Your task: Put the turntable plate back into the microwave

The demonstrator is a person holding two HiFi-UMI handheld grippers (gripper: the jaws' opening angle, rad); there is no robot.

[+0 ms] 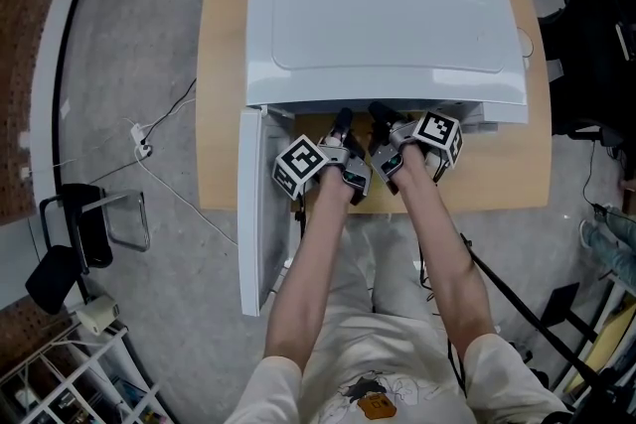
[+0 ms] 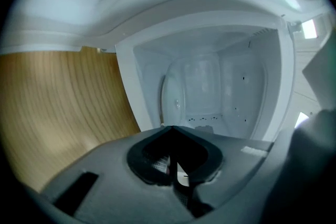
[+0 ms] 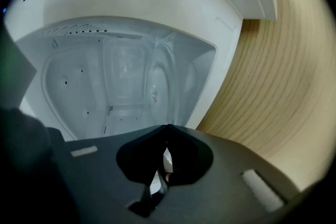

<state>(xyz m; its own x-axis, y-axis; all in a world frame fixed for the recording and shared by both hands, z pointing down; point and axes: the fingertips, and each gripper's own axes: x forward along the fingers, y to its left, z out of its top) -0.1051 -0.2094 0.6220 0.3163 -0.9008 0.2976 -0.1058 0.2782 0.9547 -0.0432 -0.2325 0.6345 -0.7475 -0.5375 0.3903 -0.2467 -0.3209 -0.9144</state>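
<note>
Both tools are at the mouth of the microwave point(image 1: 388, 15), side by side under its front lip. The door point(image 1: 253, 213) is swung wide on the left to give them room. The left tool point(image 2: 171, 131) has its jaws pressed together on a thin pale sliver, and the right tool point(image 3: 167, 129) shows the same, jaws tight on a thin edge. That edge looks to be the near rim of the turntable plate point(image 3: 159, 86). Its glass runs off each seam into the cavity, almost edge-on and close to the cavity floor. Each tool is rolled onto its side, with the wood of the worktop point(image 2: 63, 107) out at the edge of its view. That makes sense, since a flat plate has to be pinched from above and below. Two grips on one rim should keep the glass from drooping. By the look of it, the plate is well inside and needs only lowering onto its seat and letting go.
</note>
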